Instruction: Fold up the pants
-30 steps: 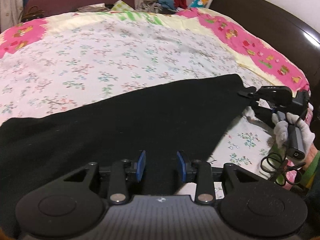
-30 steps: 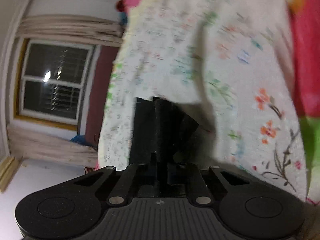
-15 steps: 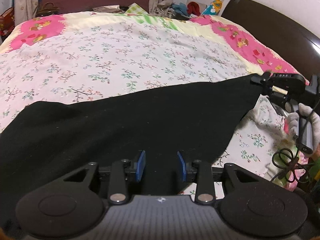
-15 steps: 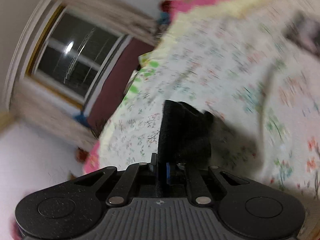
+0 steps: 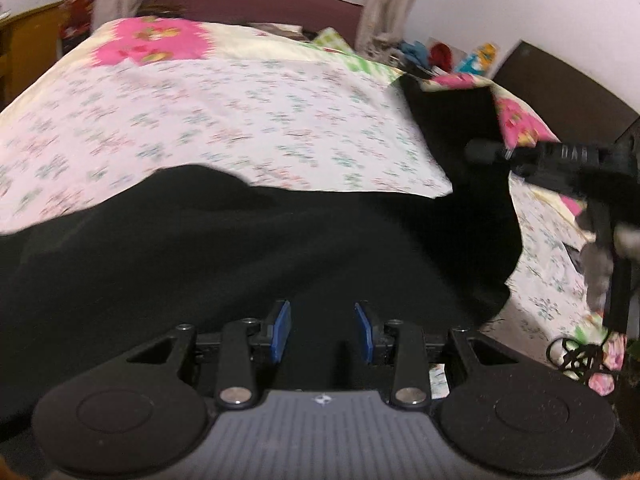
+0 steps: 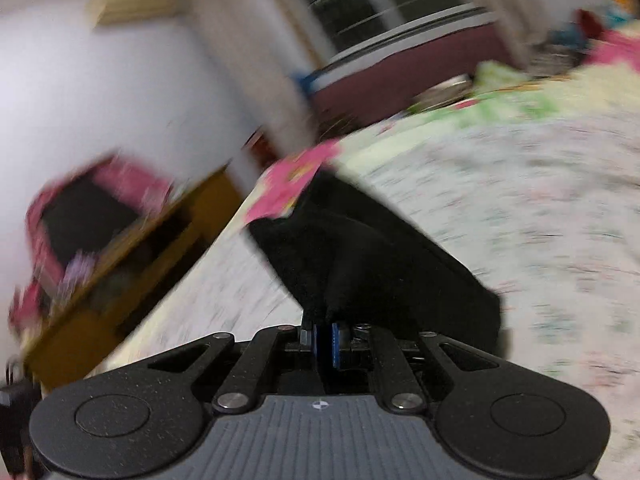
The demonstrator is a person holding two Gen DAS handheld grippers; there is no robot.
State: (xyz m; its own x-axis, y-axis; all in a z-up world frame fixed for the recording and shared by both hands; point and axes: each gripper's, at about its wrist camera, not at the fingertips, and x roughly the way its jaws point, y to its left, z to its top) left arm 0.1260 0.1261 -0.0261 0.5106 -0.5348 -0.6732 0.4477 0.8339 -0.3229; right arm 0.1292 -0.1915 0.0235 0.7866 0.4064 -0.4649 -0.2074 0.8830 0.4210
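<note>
You have the bed (image 5: 240, 120) nearly to yourself: its floral cover runs clear to the far edge under the window (image 6: 380, 4), and the dark headboard (image 5: 560, 100) closes off your right side. A wooden cabinet (image 6: 132, 264) stands just beyond the bed's left edge. The black pants (image 5: 260, 260) lie across the near part of the bed, long axis running left to right, with the right end lifted and hanging from your right gripper (image 6: 324, 340). Its jaws are pinched closed on that black cloth. Your left gripper (image 5: 322, 334) hovers over the pants with jaws partly apart; whether any cloth is caught between them you cannot tell.
</note>
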